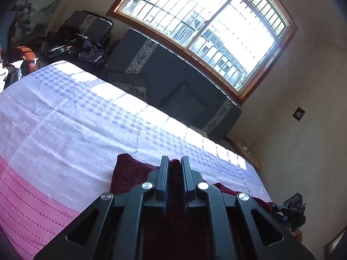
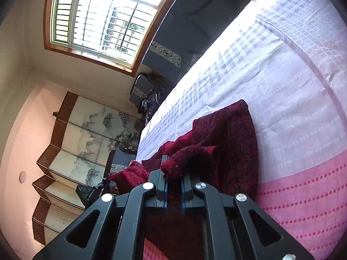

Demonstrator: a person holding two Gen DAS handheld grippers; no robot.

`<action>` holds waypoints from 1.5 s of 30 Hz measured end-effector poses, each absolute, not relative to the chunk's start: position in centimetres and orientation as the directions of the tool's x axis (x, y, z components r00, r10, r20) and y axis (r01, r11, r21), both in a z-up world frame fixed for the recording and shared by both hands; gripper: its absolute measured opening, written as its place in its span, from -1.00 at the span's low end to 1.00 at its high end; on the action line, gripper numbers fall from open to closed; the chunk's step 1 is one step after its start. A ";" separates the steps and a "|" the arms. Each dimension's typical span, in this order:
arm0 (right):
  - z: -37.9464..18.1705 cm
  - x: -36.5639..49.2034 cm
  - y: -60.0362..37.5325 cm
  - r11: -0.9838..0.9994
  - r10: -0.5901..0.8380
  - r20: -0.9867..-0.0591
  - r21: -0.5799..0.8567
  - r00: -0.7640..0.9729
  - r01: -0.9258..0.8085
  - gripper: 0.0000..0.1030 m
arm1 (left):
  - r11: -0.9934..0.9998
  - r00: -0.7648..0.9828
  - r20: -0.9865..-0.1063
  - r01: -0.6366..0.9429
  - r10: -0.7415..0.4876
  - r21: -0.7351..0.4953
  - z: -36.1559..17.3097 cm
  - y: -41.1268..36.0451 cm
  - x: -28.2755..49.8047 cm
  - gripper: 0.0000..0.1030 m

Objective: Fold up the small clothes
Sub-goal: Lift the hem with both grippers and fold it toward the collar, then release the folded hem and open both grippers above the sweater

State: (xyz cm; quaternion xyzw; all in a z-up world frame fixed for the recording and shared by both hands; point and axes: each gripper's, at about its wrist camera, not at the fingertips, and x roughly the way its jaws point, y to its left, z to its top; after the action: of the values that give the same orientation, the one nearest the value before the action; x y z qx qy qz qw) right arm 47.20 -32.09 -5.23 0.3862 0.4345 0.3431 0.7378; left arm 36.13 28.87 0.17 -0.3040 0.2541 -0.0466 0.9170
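Checked bedsheet [image 2: 292,91] under window [image 2: 102,19], dark red garment [image 2: 229,138] lengthwise away across it, left gripper [image 1: 174,162] and right gripper [image 2: 173,169] both clamped on its near edge.

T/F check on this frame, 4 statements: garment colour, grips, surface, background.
1. The garment is dark red. True: dark red knit garment.
2. The right gripper is empty. False: a bunched fold of the garment sits between its fingers.
3. The garment lies on a bare wooden table. False: it lies on a bedsheet, checked white-lilac with a pink band.
4. A barred window is in the background. True.
5. The left gripper has garment fabric between its fingers. True.
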 end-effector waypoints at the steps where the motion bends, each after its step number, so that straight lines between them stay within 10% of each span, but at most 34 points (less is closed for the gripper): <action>1: -6.0 48.1 -31.8 0.473 0.839 -0.387 0.866 0.383 -0.160 -0.83 | 0.817 0.864 -0.449 -0.080 -0.229 -0.571 -0.6 29.0 36.9 -0.79; 7: -9.2 51.1 -31.2 0.452 0.840 -0.376 0.884 0.390 -0.119 -0.74 | 0.823 0.871 -0.448 -0.098 -0.201 -0.560 -3.1 29.9 38.7 -0.45; 9: -10.1 51.4 -31.7 0.420 0.847 -0.354 0.903 0.396 -0.093 -0.60 | 0.810 0.872 -0.448 -0.111 -0.199 -0.575 -3.4 30.4 38.5 0.22; 13: -10.3 50.8 -33.4 0.374 0.834 -0.295 0.924 0.466 -0.083 -0.43 | 0.799 0.877 -0.436 -0.108 -0.204 -0.592 -3.2 31.1 37.5 0.29; 33: -7.6 49.0 -29.6 0.661 0.730 -0.542 0.716 0.416 -0.226 -0.29 | 0.891 0.689 -0.655 -0.028 -0.312 -0.453 -6.4 29.1 37.3 0.29; 35: -7.5 49.2 -28.8 0.685 0.714 -0.567 0.687 0.411 -0.243 -0.58 | 0.910 0.658 -0.695 -0.037 -0.289 -0.414 -6.9 28.5 38.5 0.27; 38: -7.4 48.8 -28.4 0.706 0.696 -0.585 0.664 0.417 -0.247 -0.86 | 0.925 0.638 -0.726 -0.058 -0.256 -0.377 -7.4 28.3 39.0 -0.62; 45: -8.3 46.8 -28.5 0.719 0.689 -0.601 0.638 0.406 -0.276 -0.87 | 0.916 0.661 -0.716 -0.106 -0.225 -0.386 -7.6 29.1 35.6 -0.73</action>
State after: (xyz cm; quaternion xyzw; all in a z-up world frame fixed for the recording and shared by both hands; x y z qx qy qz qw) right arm 46.79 -28.50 -8.28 0.2262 0.4558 0.2990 0.8073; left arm 35.63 29.07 -7.55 -0.2018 0.4103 -0.0333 0.8887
